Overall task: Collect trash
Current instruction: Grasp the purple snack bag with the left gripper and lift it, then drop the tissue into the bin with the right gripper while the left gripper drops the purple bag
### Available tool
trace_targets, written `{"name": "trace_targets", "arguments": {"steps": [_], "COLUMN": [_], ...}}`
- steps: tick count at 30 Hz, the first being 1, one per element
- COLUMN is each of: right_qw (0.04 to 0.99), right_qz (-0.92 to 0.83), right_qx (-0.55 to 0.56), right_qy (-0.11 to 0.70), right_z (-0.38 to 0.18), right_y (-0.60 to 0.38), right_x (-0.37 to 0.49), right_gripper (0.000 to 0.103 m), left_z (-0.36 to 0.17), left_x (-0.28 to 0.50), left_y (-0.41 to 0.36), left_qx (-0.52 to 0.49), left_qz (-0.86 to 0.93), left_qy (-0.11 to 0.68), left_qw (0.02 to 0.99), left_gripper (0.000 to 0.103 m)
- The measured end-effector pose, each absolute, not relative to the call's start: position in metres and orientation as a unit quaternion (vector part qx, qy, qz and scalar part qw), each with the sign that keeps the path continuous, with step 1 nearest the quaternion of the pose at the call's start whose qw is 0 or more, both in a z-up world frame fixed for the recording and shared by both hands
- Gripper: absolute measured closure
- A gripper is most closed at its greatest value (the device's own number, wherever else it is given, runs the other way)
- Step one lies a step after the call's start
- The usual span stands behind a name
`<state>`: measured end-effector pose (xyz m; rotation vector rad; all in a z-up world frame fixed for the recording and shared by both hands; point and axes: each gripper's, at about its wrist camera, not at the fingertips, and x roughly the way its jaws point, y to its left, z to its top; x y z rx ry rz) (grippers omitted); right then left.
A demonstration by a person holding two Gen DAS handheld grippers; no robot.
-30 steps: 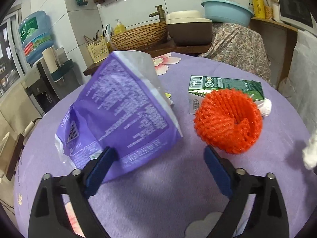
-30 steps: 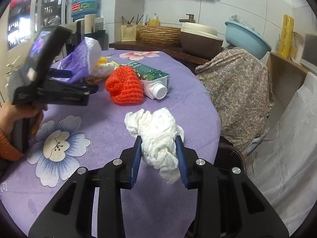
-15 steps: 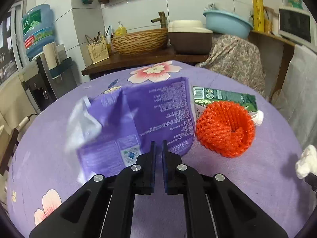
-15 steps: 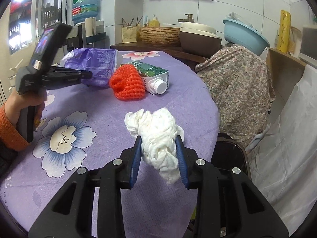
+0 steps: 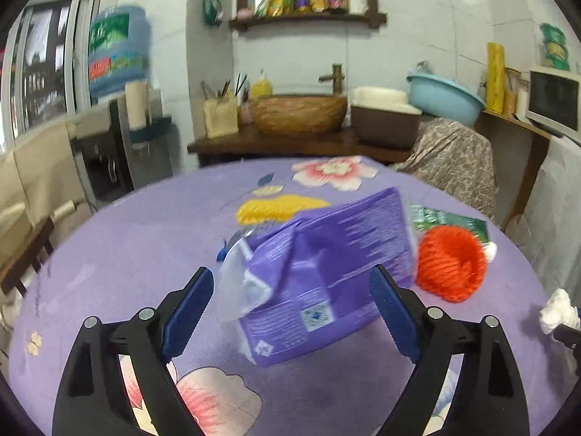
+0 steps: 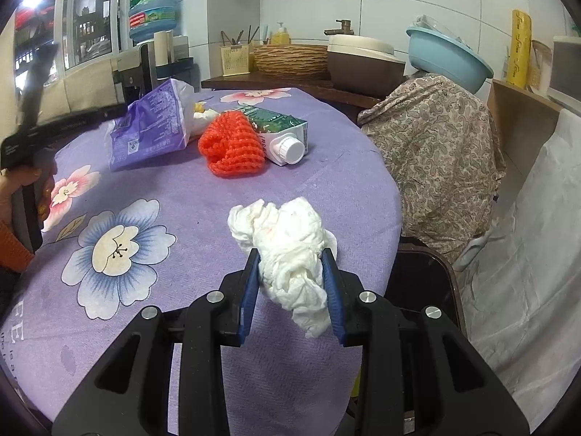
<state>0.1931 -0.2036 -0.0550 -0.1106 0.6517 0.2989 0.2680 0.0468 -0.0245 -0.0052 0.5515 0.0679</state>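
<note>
The left tongs (image 5: 290, 309), opening wide, have the purple bag (image 5: 326, 272) lying slantwise between them, unpinched. The right tongs (image 6: 290, 290), farther away, pinch a tissue wad (image 6: 287, 247).

On the round table (image 6: 152, 290), the snack bag (image 6: 152, 130) lies toward the far left. Just to its right sits the foam net sleeve (image 6: 232, 145), touching the milk carton (image 6: 279, 132) that lies on its side behind and to the right of it. A peel (image 5: 279, 207) lies behind the bag. The crumpled tissue (image 6: 287, 247) is at the near right edge of the table, between the fingers of the right gripper (image 6: 290, 290). The left gripper (image 5: 290, 305) is at the bag's near side, jaws opening, with the bag between them. Beyond the table stands a counter (image 6: 276, 81) bearing a wicker basket (image 6: 290, 60). A bin (image 6: 421, 279) stands below the table's right edge.
</note>
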Motion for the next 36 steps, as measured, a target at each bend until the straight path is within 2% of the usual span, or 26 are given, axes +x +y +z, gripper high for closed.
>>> {"name": "trace_targets", "arguments": {"steps": [2,4,5,6,7,10,21,28,36], "right_qw": [0.936,0.937,0.937,0.937,0.937,0.938,0.939,0.940,0.947], "right_qz": [0.148,0.148,0.148,0.148,0.148,0.144,0.139,0.127,0.072], "right_qx": [-0.053,-0.054,-0.054,-0.054,-0.055,-0.054,-0.027,0.008,0.043], "right_qy": [0.315,0.312,0.312,0.311,0.311,0.312,0.314,0.317,0.312], "right_z": [-0.052,-0.050,-0.049,-0.049,-0.048,-0.049,-0.056,-0.068,-0.073], "right_y": [-0.204,-0.203,-0.204,-0.204,-0.204,-0.208,-0.221,-0.240,-0.298], "right_x": [0.192,0.191,0.189,0.188,0.187,0.185,0.179,0.165,0.151], "right_gripper": [0.069,0.069,0.069,0.069,0.069,0.069,0.069,0.069,0.069], "left_z": [-0.032,-0.041,-0.046,-0.048,-0.048,-0.045,-0.002,-0.005,-0.016], "left_x": [0.281,0.292,0.297,0.299,0.298,0.285,0.205,0.175,0.182], "left_y": [0.064,0.079,0.087,0.093,0.097,0.093,0.041,-0.027,-0.120], "left_qx": [-0.037,-0.072,-0.094,-0.113,-0.125,-0.126,-0.103,-0.086,-0.049], "left_qz": [0.033,0.026,0.021,0.014,0.012,0.001,-0.050,-0.141,-0.227], "left_qy": [0.293,0.314,0.326,0.332,0.329,0.316,0.260,0.277,0.292], "left_qw": [0.955,0.946,0.940,0.936,0.936,0.940,0.959,0.946,0.928], "left_gripper": [0.027,0.047,0.052,0.064,0.071,0.080,0.081,0.081,0.081]}}
